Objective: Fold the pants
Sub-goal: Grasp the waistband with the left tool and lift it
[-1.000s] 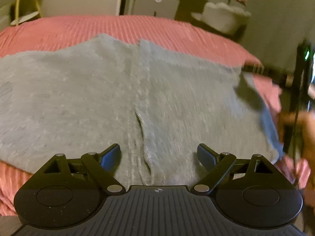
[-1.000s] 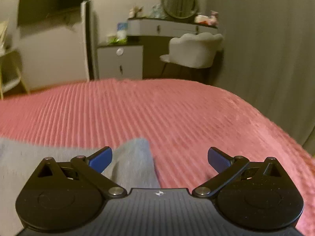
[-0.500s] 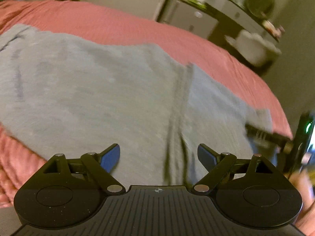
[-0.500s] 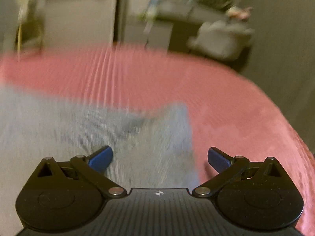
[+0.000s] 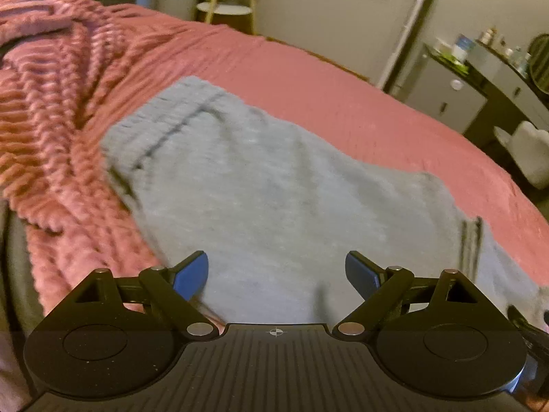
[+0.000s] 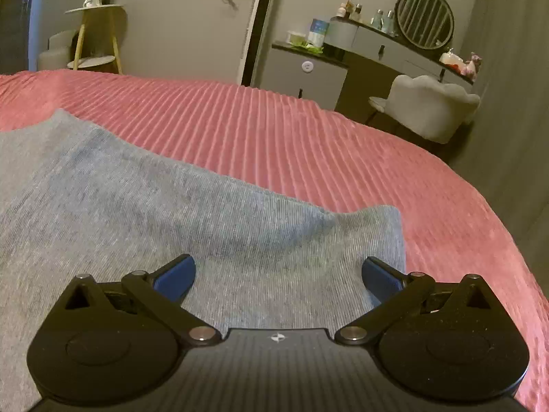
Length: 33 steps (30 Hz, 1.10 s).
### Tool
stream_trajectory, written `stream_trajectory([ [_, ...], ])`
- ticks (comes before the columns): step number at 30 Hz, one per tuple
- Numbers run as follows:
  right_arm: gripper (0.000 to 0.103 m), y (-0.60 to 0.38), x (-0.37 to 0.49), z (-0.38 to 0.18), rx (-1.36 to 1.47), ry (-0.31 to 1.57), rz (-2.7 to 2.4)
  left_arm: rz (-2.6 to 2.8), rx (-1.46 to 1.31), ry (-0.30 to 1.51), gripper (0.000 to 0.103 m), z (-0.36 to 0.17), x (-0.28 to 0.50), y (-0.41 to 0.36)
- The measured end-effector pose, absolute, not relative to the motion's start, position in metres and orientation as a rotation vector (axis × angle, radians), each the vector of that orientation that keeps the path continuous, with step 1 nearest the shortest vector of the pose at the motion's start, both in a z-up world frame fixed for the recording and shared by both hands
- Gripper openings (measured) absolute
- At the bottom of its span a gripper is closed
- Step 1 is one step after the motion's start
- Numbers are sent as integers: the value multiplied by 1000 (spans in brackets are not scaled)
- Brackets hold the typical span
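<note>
Grey pants [image 5: 260,185] lie spread flat on a pink ribbed bedspread [image 5: 336,103]. In the left wrist view the waistband end [image 5: 164,116] lies far left and a dark seam [image 5: 470,237] runs at the right. My left gripper [image 5: 276,274] is open and empty, just above the near edge of the cloth. In the right wrist view the pants [image 6: 137,206] fill the lower left, with a leg end corner [image 6: 387,226] at right. My right gripper [image 6: 278,276] is open and empty over that corner.
A rumpled pink blanket [image 5: 51,110] is heaped at the left of the bed. Beyond the bed stand a grey cabinet [image 6: 305,75], a vanity with round mirror [image 6: 423,17], a white chair [image 6: 432,110] and a small side table [image 6: 92,37].
The left gripper has swung left along the pants toward the waistband end. The right gripper has moved left and forward over the leg end corner. Both stayed open.
</note>
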State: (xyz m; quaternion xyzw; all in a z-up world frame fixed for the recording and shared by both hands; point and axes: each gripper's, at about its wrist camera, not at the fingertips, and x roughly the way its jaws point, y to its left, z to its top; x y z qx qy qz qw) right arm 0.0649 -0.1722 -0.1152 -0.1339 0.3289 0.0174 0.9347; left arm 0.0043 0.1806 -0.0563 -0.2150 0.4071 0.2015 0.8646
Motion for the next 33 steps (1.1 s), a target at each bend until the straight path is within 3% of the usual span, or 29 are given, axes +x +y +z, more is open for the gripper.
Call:
stream_trajectory([
  [14,103,-175,59,-123,-232,644,32,387,-834,768,92,-95,-32,287],
  [26,103,-178,60,-125,-217,633,31,370,-844,731,90,-119,-5,316],
  [30,103,-178,60,-125,-213,631,31,378,-762,746,75,-114,0,310],
  [33,103,-179,61,-125,-211,631,30,377,-752,730,73,-116,-8,308],
])
